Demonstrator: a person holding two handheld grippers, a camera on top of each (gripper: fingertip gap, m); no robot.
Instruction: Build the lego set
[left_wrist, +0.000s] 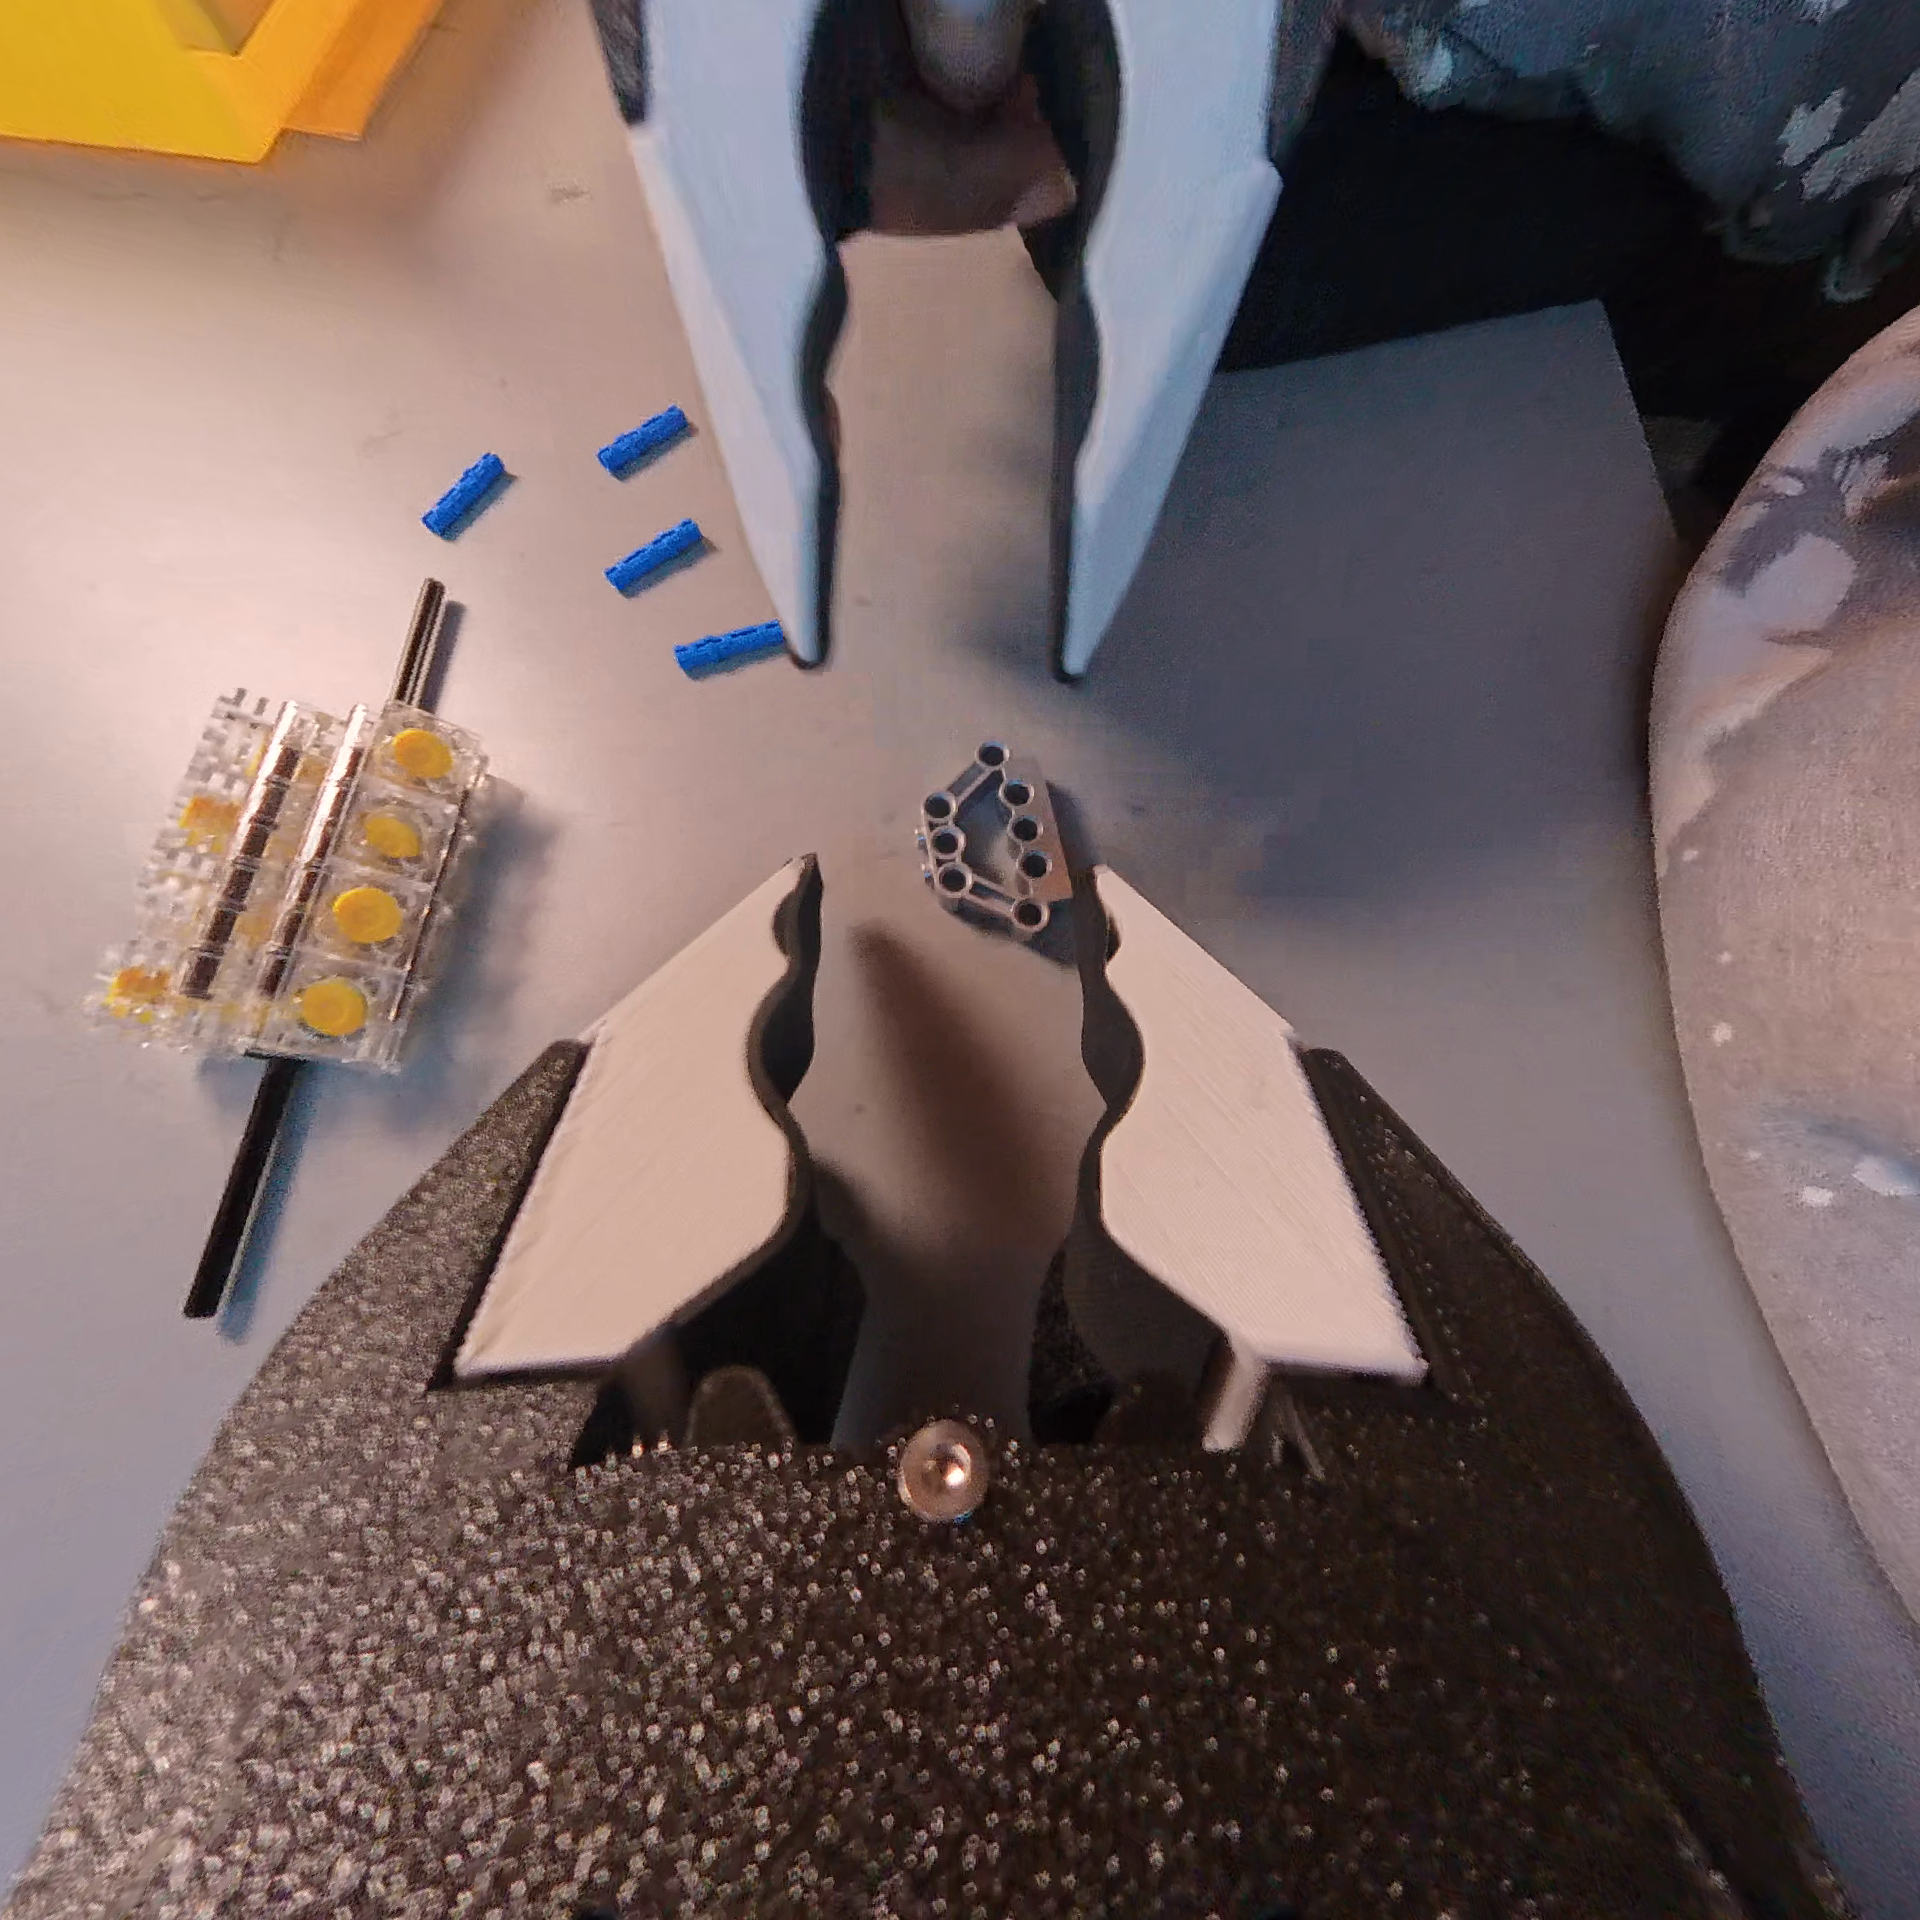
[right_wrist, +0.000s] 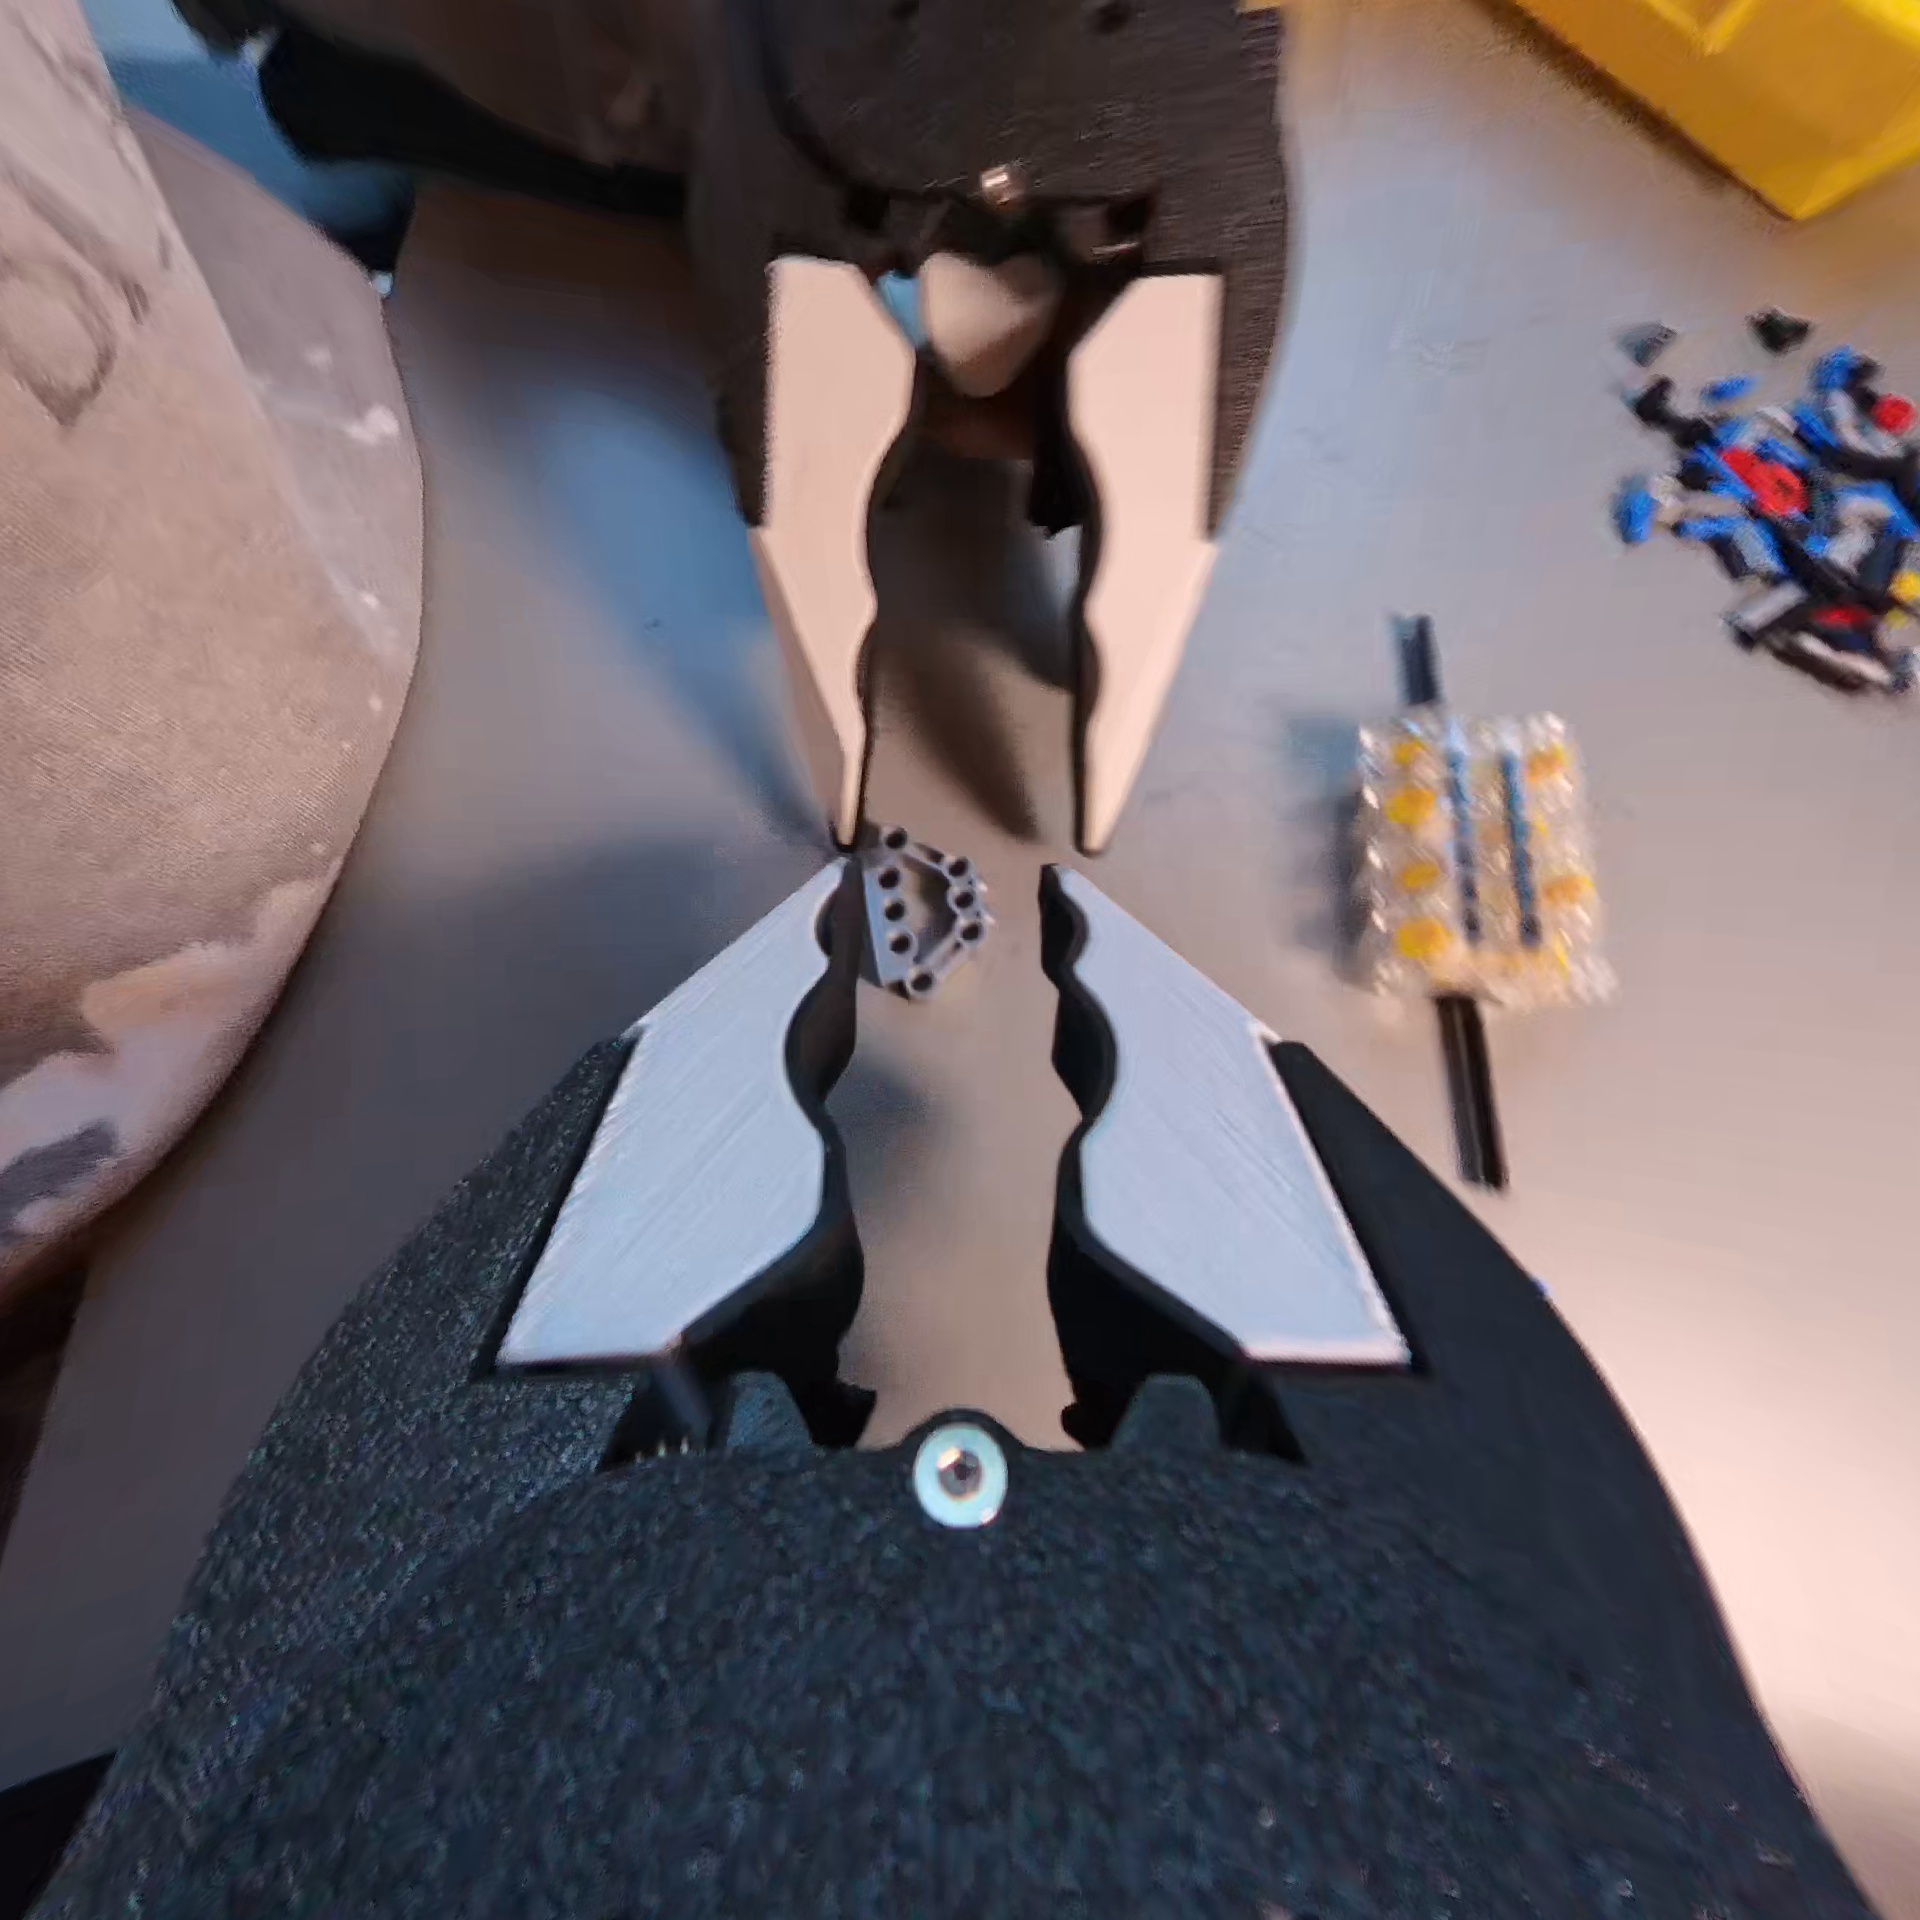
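Grey frame (left_wrist: 992, 842) — a small holed plastic piece shaped like a pentagon — lies on the table (left_wrist: 1299, 644) between the two gripper tips, which face each other. The left gripper (left_wrist: 956, 883) has its jaws apart and holds nothing; its right-hand tip is just beside the frame, perhaps touching, though blur makes that hard to tell. The right gripper (right_wrist: 945, 883) is likewise spread and empty, its left-hand tip just beside the same piece. I judge the frame light, stiff and a little slick, best pinched across two opposite outer edges. Only the left wrist view shows four blue pins (left_wrist: 655, 520) lying loose near the right gripper's tip. Only the right wrist view shows a heap of mixed bricks (right_wrist: 1787, 520) — blue, red and black. Both show the clear block (left_wrist: 301, 883) with yellow discs and the yellow bin (left_wrist: 208, 73).
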